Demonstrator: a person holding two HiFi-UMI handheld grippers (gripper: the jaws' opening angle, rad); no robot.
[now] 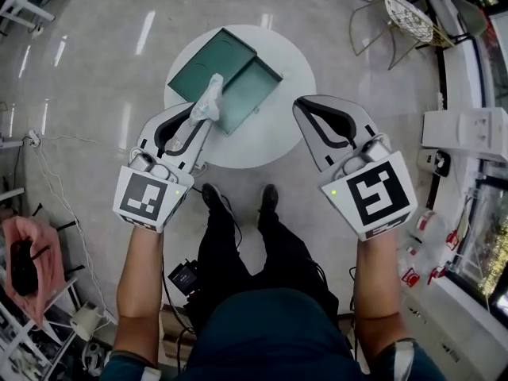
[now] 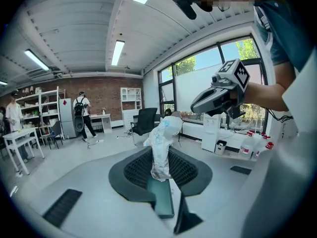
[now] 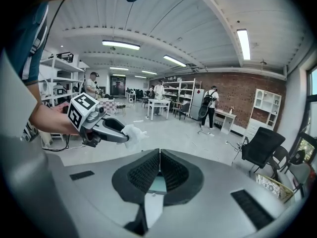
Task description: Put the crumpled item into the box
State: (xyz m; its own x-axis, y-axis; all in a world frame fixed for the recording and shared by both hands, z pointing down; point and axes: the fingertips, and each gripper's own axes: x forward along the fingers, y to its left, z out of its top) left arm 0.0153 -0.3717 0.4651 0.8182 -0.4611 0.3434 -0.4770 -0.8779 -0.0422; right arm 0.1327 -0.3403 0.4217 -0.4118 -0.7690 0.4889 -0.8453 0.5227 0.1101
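A crumpled white item (image 1: 208,101) sticks up from the tips of my left gripper (image 1: 205,116), which is shut on it over the near edge of the open green box (image 1: 238,82). The box lies on a round white table (image 1: 274,145). In the left gripper view the crumpled item (image 2: 161,148) stands pinched between the dark pads (image 2: 136,170), with the green box (image 2: 161,197) showing below. My right gripper (image 1: 302,105) hangs beside the box at the table's right side. Its jaws are closed together in the right gripper view (image 3: 159,153), with nothing between them.
A wire chair (image 1: 405,14) stands beyond the table at the upper right. White counters (image 1: 464,129) run along the right. A pink bag (image 1: 24,252) lies on a rack at the left. People (image 2: 81,115) and a black office chair (image 2: 146,120) are farther off.
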